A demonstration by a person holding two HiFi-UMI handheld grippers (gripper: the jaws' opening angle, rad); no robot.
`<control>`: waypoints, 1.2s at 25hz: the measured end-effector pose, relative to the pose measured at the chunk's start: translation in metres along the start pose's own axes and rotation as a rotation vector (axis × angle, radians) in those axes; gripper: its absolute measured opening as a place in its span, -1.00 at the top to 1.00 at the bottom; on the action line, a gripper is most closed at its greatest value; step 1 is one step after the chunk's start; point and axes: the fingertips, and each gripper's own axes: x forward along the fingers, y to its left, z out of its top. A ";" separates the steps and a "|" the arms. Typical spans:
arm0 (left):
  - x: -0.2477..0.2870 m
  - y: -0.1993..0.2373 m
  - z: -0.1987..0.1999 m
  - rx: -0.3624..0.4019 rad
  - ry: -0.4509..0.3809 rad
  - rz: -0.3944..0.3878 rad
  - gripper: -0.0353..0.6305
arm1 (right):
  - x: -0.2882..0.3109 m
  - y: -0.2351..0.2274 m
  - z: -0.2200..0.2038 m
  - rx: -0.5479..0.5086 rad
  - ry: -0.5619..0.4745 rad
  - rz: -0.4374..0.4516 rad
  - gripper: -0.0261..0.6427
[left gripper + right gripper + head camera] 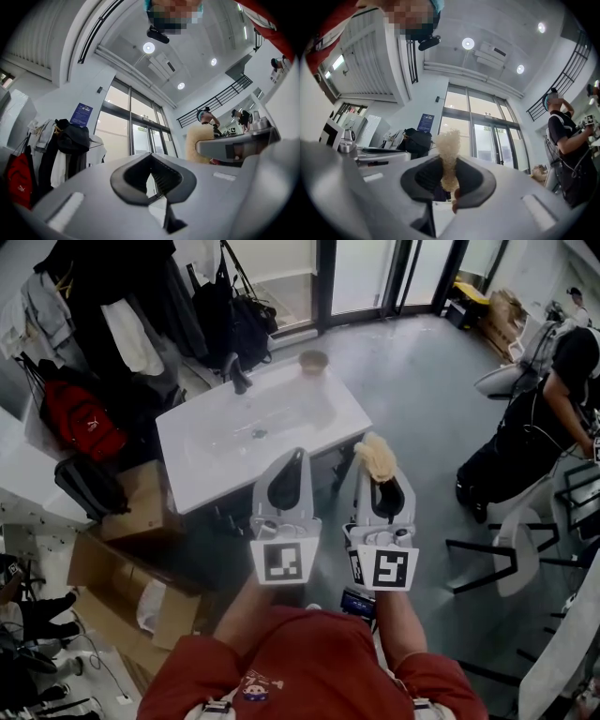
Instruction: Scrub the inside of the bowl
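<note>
A small brown bowl stands on the far edge of a white washbasin counter, close to a black tap. Both grippers are held up in front of me, short of the counter's near edge and pointing slightly upward. My left gripper is shut with nothing in it. My right gripper is shut on a pale yellow sponge, which sticks up beyond the jaws. The bowl does not appear in either gripper view.
Coats and bags hang at the back left, with a red backpack below them. Cardboard boxes lie left of the counter. A person in black works at the right beside chairs. Glass doors are ahead.
</note>
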 end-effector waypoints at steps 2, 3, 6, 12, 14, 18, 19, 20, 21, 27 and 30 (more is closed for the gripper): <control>0.011 0.009 -0.005 -0.008 -0.006 0.005 0.88 | 0.014 0.002 -0.005 -0.002 0.001 0.006 0.70; 0.016 0.013 -0.007 -0.010 -0.007 0.006 0.88 | 0.021 0.003 -0.008 -0.003 0.002 0.007 0.70; 0.035 0.028 -0.013 -0.004 -0.001 0.000 0.88 | 0.046 0.003 -0.014 -0.002 0.006 0.002 0.70; 0.075 0.063 -0.035 -0.005 0.021 -0.010 0.88 | 0.099 0.007 -0.031 -0.007 0.015 -0.010 0.70; 0.089 0.076 -0.043 -0.014 0.021 -0.013 0.88 | 0.118 0.011 -0.038 -0.014 0.022 -0.011 0.70; 0.118 0.104 -0.056 -0.055 0.008 -0.007 0.88 | 0.155 0.022 -0.045 -0.038 0.034 -0.004 0.69; 0.124 0.109 -0.058 -0.062 0.004 -0.010 0.88 | 0.163 0.024 -0.045 -0.036 0.032 -0.007 0.70; 0.131 0.114 -0.060 -0.064 -0.005 -0.014 0.88 | 0.170 0.026 -0.045 -0.039 0.030 -0.010 0.69; 0.137 0.118 -0.060 -0.066 -0.015 -0.017 0.88 | 0.176 0.026 -0.046 -0.050 0.028 -0.012 0.70; 0.170 0.128 -0.072 -0.100 -0.016 -0.058 0.88 | 0.203 0.020 -0.058 -0.083 0.024 -0.048 0.69; 0.182 0.125 -0.077 -0.090 -0.014 -0.083 0.88 | 0.212 0.011 -0.065 -0.075 0.023 -0.069 0.70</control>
